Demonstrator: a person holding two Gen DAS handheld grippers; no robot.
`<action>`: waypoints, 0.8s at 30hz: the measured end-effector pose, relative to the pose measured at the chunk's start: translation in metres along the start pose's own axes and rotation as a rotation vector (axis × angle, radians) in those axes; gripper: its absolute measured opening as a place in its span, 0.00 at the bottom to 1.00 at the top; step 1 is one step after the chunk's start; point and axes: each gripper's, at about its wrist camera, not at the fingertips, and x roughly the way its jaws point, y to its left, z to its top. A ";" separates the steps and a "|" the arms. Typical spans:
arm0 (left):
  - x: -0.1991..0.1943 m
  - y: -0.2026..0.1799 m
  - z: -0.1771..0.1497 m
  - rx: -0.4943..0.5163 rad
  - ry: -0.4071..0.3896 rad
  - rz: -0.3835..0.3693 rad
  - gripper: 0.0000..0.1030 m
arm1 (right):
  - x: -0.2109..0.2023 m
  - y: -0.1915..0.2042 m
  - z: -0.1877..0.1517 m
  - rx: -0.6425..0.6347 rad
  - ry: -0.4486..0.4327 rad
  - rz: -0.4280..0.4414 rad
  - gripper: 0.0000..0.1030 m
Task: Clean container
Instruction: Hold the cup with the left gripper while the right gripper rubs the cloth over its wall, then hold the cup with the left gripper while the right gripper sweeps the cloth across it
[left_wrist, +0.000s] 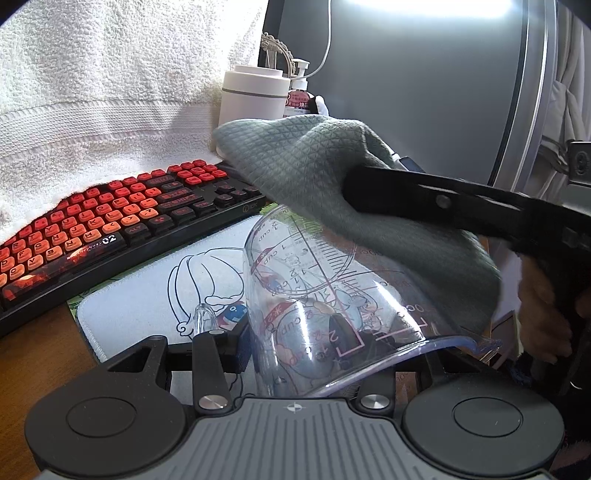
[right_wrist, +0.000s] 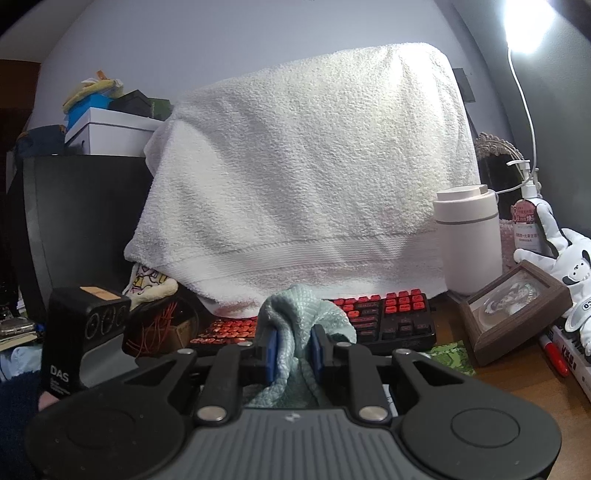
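Sideways, clear printed measuring cup (left_wrist: 314, 295) clamped in left hand-held gripper (left_wrist: 314, 343) — right one (right_wrist: 291, 354) pinches grey-green cloth (right_wrist: 295, 317)

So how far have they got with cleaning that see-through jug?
Done: the left hand-held gripper holds the clear measuring cup tipped on its side above the mouse mat, and the right hand-held gripper is clamped on the grey-green cloth. In hand: the cloth hangs over the cup's far end. Left: the wiping itself; how clean the cup is, I cannot tell.
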 end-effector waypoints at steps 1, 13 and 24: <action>0.000 0.000 0.000 0.000 0.000 0.000 0.41 | -0.001 0.004 0.000 -0.004 0.001 0.014 0.18; 0.000 -0.003 0.000 0.008 0.000 0.005 0.41 | -0.013 0.020 -0.005 -0.012 0.013 0.160 0.18; -0.001 -0.004 0.001 0.010 0.000 0.007 0.42 | -0.004 -0.011 -0.003 0.031 -0.004 0.050 0.18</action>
